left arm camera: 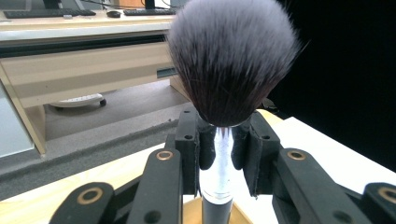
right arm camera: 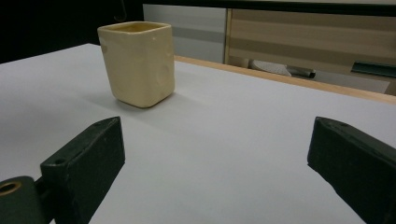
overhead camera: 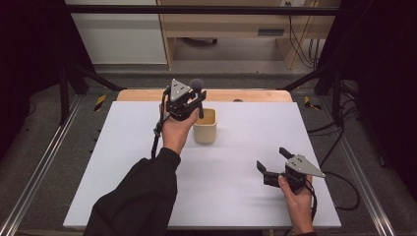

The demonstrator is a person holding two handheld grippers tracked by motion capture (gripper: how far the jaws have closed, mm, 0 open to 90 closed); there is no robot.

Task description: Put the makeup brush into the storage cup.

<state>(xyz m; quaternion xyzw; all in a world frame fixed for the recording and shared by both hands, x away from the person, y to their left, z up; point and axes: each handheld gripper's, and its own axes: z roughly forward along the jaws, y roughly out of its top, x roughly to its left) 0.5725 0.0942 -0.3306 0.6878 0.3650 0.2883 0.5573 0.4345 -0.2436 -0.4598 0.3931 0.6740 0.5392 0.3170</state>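
Note:
A makeup brush with a dark fluffy head (left arm camera: 231, 56) and a silver ferrule (left arm camera: 220, 163) stands upright between the pads of my left gripper (left arm camera: 222, 140), which is shut on it. In the high view the left gripper (overhead camera: 195, 100) holds the brush (overhead camera: 196, 84) just over the left rim of a cream square cup (overhead camera: 205, 127) near the table's far middle. The handle's lower end dips toward the cup and is hidden. My right gripper (overhead camera: 271, 158) rests at the near right, open and empty, and its jaws point toward the cup (right arm camera: 137, 63) in the right gripper view (right arm camera: 217, 158).
The white tabletop (overhead camera: 123, 162) has a wooden strip (overhead camera: 255, 95) along its far edge. Metal rails (overhead camera: 34, 177) run along both sides. A wooden desk (overhead camera: 236, 29) stands beyond the table. Cables (overhead camera: 339, 182) lie on the floor at the right.

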